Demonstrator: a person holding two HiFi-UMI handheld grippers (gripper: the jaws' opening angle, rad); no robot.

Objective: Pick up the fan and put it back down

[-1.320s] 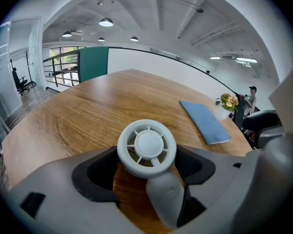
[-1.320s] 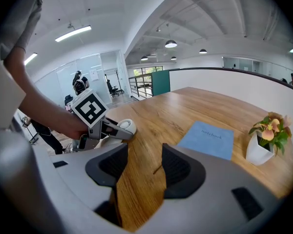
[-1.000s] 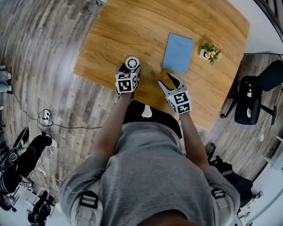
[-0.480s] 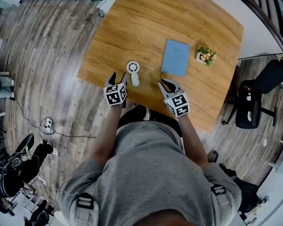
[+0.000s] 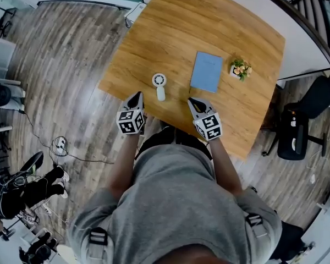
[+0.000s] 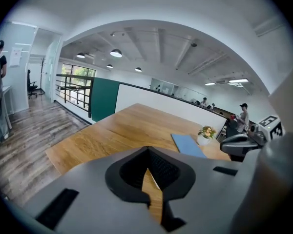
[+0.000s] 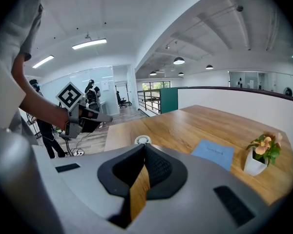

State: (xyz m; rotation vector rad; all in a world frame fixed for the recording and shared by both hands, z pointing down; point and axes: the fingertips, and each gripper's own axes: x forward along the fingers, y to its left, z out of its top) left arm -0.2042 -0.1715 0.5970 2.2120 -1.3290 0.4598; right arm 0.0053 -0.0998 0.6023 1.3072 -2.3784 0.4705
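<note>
The wooden table [image 5: 209, 21] fills the upper half of my head view, set on grey plank flooring [image 5: 60, 54]. My operator's grey-shirted torso [image 5: 176, 202] takes up the lower half. A black office chair [image 5: 293, 133] stands off the table's edge at about 4 o'clock.

On the tabletop a blue notebook [image 5: 206, 71] lies flat near the middle. Both tools are over the near edge of the table, well apart from each other.

The left gripper [image 5: 135, 95] sits at roughly 7 o'clock from the table's centre. In its own view the left gripper [image 6: 148, 155] has both jaws drawn together to a thin seam with nothing clamped in them. A pale sliver shows low in that seam, and I can't tell what it is.

The right gripper [image 5: 191, 100] is at about 6 o'clock from the notebook. Its own view shows the right gripper [image 7: 144, 150] pinched fully closed too, only bare wood showing through the slit and nothing held.

The fan [image 5: 160, 84], small and white, lies flat on the table, free of both tools. Its round head is toward 12 o'clock and its handle toward 6. It is at about 2 o'clock from the left tips and 10 o'clock from the right tips. From the right gripper view the fan [image 7: 142, 140] peeks just above the closed jaw tips.

A little potted plant [image 5: 240, 69] stands just beside the notebook at its 3 o'clock.
</note>
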